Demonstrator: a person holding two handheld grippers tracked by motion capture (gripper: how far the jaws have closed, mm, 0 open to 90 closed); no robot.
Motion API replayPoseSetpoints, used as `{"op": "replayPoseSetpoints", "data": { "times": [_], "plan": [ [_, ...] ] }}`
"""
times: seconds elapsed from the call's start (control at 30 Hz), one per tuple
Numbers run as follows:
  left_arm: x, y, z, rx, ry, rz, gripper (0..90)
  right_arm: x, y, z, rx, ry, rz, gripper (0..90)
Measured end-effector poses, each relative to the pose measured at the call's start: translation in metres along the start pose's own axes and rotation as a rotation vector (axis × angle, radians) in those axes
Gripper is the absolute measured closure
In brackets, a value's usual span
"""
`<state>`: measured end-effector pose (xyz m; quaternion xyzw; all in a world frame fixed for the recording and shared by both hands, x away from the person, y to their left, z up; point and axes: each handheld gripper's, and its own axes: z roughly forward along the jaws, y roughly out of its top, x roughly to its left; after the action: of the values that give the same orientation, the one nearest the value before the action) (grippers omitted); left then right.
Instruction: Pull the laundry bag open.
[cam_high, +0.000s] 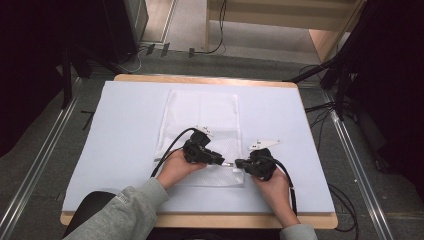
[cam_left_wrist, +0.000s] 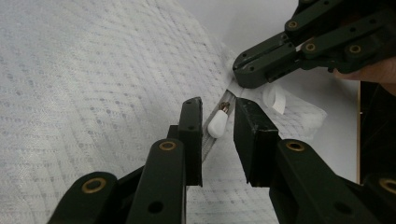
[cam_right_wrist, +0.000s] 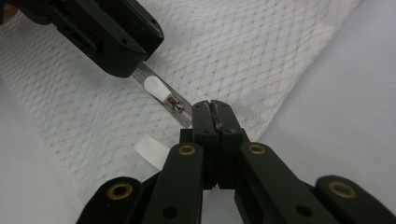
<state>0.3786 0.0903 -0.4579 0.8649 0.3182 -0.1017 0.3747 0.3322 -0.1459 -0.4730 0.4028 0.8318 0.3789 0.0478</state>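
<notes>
White mesh zip bag (cam_high: 202, 125) lies flat on bench; right hand-held gripper (cam_right_wrist: 215, 112) pinches zip end shut, left hand-held gripper (cam_left_wrist: 218, 122) part-open astride white pull tab (cam_left_wrist: 217, 125), prob. ungripped; zipping apparently unfinished.

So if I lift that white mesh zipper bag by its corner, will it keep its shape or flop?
Probably flop: the mesh bag lies flat and thin on the table, like soft fabric. It looks light, with nothing bulky showing inside. The zipper edge may stay a bit straighter. The right tongs are shut on that edge, while the white pull tab sits between the open left tongs.
</notes>
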Motion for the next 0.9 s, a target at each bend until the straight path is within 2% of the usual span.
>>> {"op": "replayPoseSetpoints", "data": {
  "times": [0.13,0.4,0.6,0.7,0.9],
  "plan": [
    [0.002,0.001,0.002,-0.002,-0.005,-0.013,74.4,0.0,-0.002,0.0,-0.011,0.005,0.004,90.0],
    [0.001,0.001,0.009,0.024,-0.017,-0.008,77.5,0.001,-0.002,0.0,-0.016,-0.009,-0.011,90.0],
    [-0.004,0.0,0.015,0.046,-0.027,0.008,79.2,0.0,-0.002,0.0,-0.018,-0.001,-0.013,90.0],
    [-0.006,0.0,0.019,0.047,-0.044,0.01,79.4,0.0,-0.003,0.0,-0.018,0.0,-0.01,90.0],
    [-0.009,0.001,0.026,0.026,-0.042,0.021,79.6,-0.001,-0.003,0.0,-0.019,0.004,0.001,89.9]
  ]
}}
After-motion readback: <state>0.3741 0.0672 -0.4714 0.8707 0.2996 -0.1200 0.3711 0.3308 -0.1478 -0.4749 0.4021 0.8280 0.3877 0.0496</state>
